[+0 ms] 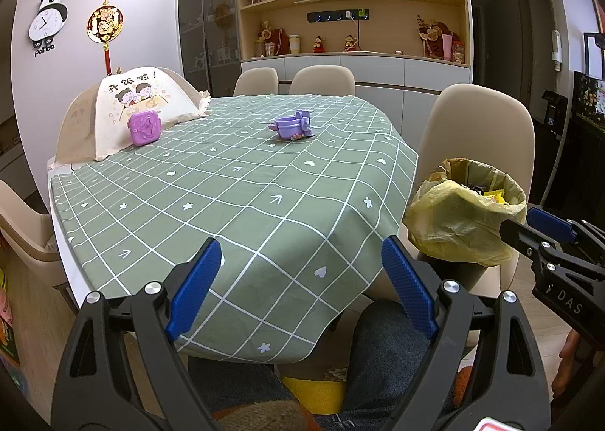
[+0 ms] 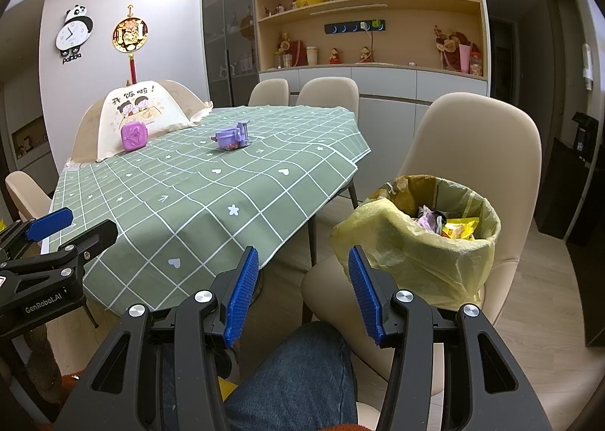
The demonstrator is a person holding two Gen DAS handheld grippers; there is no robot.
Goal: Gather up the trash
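Both pairs of jaws stood spread and held nothing: the left gripper (image 1: 302, 279) over the near table edge, the right gripper (image 2: 302, 291) just left of the lined bin (image 2: 431, 242), which sat on a chair (image 2: 472, 136) and already held wrappers (image 2: 457, 228). Collection looked largely done. Far ahead on the tablecloth (image 1: 245, 204) lay a purple toy (image 1: 293, 124) and purple case (image 1: 145, 126), probably not trash; nothing blocked the reach.

The panda clock (image 2: 74, 31) on the wall reads "panda". The food cover (image 2: 141, 117) at the table's far left corner says "开饭啦!". The left gripper (image 2: 60, 232) body bears "GenRobot.AI"; the right gripper (image 1: 537, 227) shows "DAS".
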